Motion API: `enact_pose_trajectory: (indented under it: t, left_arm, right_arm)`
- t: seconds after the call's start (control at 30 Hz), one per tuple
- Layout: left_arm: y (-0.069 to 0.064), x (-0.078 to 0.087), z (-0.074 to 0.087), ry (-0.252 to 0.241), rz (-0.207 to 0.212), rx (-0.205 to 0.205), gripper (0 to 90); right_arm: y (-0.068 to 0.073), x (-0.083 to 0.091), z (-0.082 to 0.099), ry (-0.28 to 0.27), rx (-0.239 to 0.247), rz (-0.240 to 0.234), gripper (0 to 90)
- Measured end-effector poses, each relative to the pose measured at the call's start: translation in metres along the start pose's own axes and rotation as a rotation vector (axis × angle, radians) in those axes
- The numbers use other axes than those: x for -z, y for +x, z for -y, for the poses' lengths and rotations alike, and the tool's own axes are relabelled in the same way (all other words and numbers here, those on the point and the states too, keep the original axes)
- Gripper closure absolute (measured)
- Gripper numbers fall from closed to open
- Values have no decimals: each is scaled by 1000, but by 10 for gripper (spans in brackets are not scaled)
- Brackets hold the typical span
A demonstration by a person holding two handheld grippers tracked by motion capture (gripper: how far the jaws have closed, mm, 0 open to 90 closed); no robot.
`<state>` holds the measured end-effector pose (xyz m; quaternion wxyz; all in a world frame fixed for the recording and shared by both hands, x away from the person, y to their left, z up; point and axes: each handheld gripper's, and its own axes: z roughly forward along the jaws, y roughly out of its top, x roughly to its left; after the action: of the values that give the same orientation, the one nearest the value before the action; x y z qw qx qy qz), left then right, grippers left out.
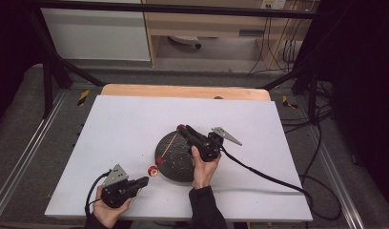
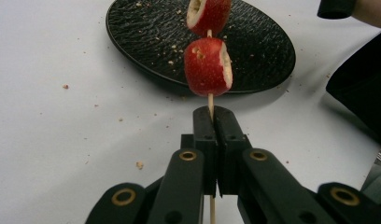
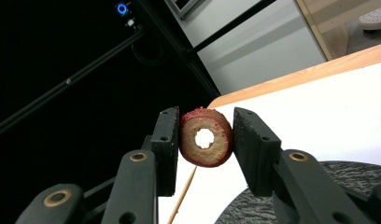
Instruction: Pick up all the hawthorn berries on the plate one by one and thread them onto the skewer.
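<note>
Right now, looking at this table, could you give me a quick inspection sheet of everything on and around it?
Surface: white table, scattered crumbs.
Job's things: thin wooden skewer carrying two red fruit pieces; cored red fruit ring; black plate.
Clutter: nothing seen beyond crumbs.
Grippers: left gripper shut on the skewer; right gripper shut on the ring.
Cables: black cable trails across the table.
Surroundings: dark metal frame, wooden cabinet.
</note>
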<state>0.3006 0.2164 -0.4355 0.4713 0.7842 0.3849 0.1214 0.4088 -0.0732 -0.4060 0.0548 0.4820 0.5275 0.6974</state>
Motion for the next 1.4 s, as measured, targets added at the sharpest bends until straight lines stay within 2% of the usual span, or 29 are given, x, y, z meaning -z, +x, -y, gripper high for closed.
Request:
enact_pose_trajectory:
  t: [0.27,0.77,1.0,1.4]
  left_arm:
    - [-3,-2,-1,-3,6,3,884]
    - [-6,-8,-2,-25,-1,14,883]
    - [-9,-13,-5,-55,-4,38,884]
    - [-12,-20,-10,-72,-17,72,884]
  right_arm:
    - [-2,-3,7,-33,-36,-8,627]
    - [-4,-6,13,-41,-96,-41,627]
    - [-5,-6,15,-42,-121,-58,628]
    - [-5,-6,19,-45,-134,-60,630]
